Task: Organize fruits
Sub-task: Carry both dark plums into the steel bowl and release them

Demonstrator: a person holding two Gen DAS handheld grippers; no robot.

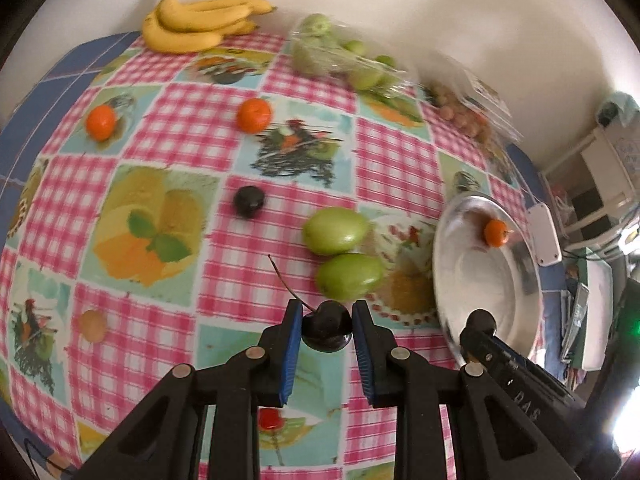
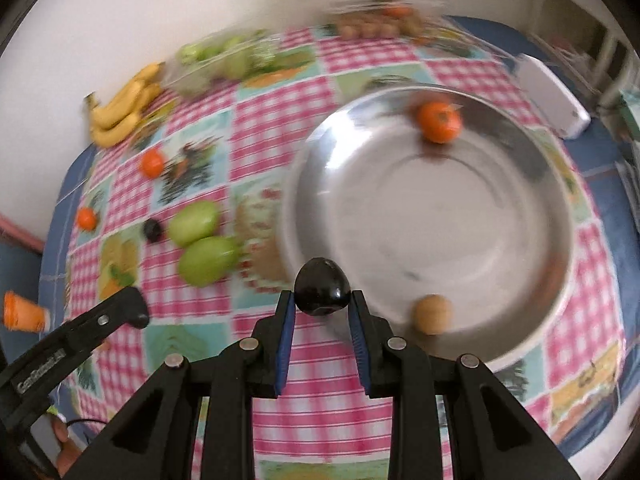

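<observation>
My left gripper (image 1: 326, 314) is shut on a dark cherry (image 1: 326, 334) with a long stem, held above the checked tablecloth. My right gripper (image 2: 322, 300) is shut on a dark round fruit (image 2: 323, 290) at the near rim of the steel bowl (image 2: 420, 220). In the bowl lie a small orange (image 2: 439, 122) and a little brown fruit (image 2: 432, 314). Two green fruits (image 1: 335, 230) (image 1: 349, 276) rest side by side left of the bowl (image 1: 480, 280). Another dark cherry (image 1: 249, 201) and two small oranges (image 1: 101, 121) (image 1: 254, 115) lie farther out.
Bananas (image 1: 200, 20) lie at the far edge by the wall, beside a clear bag of green fruit (image 1: 340, 52) and a pack of brownish fruit (image 1: 464, 112). A small brown fruit (image 1: 93, 325) sits near left. A white device (image 2: 554, 100) lies beyond the bowl.
</observation>
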